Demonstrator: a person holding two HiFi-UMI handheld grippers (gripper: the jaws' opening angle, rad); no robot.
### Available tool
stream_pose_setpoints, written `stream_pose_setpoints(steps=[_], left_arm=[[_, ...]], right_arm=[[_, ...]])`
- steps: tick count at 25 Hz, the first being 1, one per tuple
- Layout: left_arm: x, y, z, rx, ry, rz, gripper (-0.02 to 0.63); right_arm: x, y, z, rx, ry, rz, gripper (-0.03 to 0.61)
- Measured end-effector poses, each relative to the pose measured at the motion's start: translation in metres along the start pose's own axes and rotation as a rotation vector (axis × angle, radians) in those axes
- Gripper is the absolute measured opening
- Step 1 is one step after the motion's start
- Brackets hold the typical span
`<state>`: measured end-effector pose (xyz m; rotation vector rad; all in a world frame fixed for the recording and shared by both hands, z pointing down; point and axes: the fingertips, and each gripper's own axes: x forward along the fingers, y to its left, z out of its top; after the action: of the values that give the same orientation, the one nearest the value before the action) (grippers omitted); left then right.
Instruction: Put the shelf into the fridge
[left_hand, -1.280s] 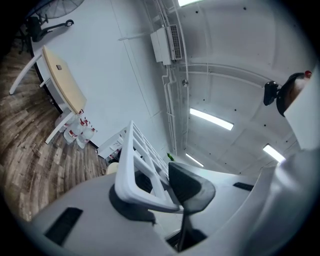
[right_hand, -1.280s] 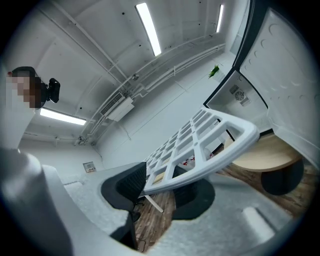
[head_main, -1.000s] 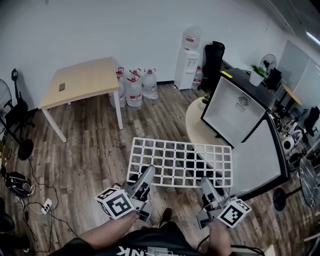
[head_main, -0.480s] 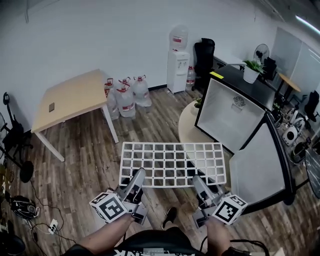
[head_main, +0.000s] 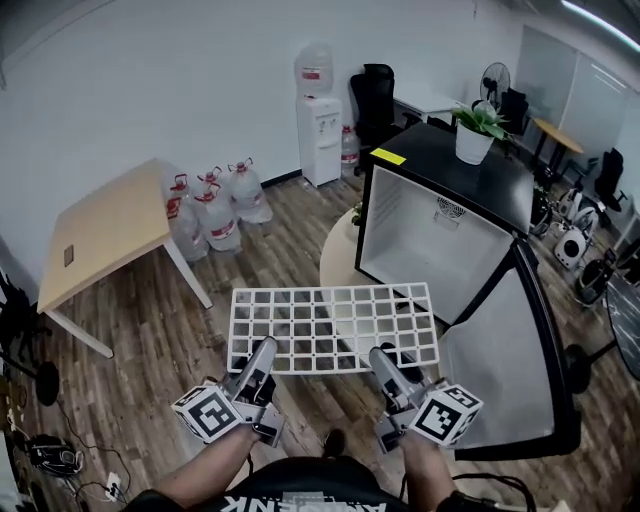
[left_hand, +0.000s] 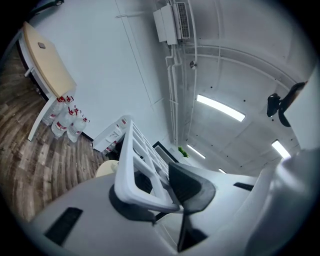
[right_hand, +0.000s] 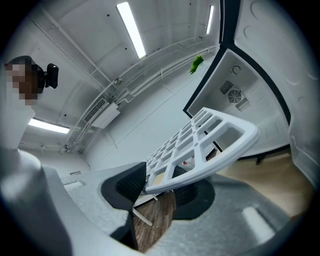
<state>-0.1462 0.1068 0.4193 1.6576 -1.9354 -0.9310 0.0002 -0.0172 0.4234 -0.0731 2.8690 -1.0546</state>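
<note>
A white grid shelf (head_main: 332, 326) hangs level in the air in the head view, held by its near edge. My left gripper (head_main: 264, 357) is shut on the shelf's near left part, and the shelf's rim (left_hand: 131, 165) sits between its dark pads. My right gripper (head_main: 382, 364) is shut on the near right part, the shelf (right_hand: 210, 145) pinched between its pads. The black fridge (head_main: 440, 225) stands ahead to the right with its white inside showing and its door (head_main: 510, 340) swung wide open toward me.
A wooden table (head_main: 105, 235) stands at the left, with several water jugs (head_main: 210, 210) beside it. A water dispenser (head_main: 320, 130) is by the back wall. A potted plant (head_main: 474, 130) sits on the fridge top. A round beige table (head_main: 342, 262) lies under the fridge.
The view has swung toward the fridge, which now sits closer and more central. The shelf stays gripped by both grippers and has moved nearer the fridge opening.
</note>
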Motion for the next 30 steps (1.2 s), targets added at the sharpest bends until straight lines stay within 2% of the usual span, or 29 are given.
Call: stream_pose_setpoints(steps=[5, 8, 11, 23, 30], left_arm=[[0.052, -0.004, 0.000, -0.006, 0.037, -0.030, 0.100], [0.081, -0.031, 0.000, -0.004, 0.060, -0.031, 0.100], [0.102, -0.049, -0.008, -0.003, 0.102, -0.028, 0.100], [0.185, -0.033, -0.042, -0.023, 0.264, -0.126, 0.100], [0.244, 0.003, -0.047, -0.043, 0.386, -0.176, 0.100]], right_arm=[[0.004, -0.025, 0.036, 0.015, -0.023, -0.031, 0.143], [-0.008, -0.033, 0.072, 0.020, -0.041, -0.046, 0.143], [-0.022, -0.043, 0.090, 0.047, -0.055, -0.075, 0.143], [-0.033, -0.108, 0.102, 0.099, -0.143, -0.236, 0.143], [-0.011, -0.145, 0.108, 0.132, -0.211, -0.358, 0.143]])
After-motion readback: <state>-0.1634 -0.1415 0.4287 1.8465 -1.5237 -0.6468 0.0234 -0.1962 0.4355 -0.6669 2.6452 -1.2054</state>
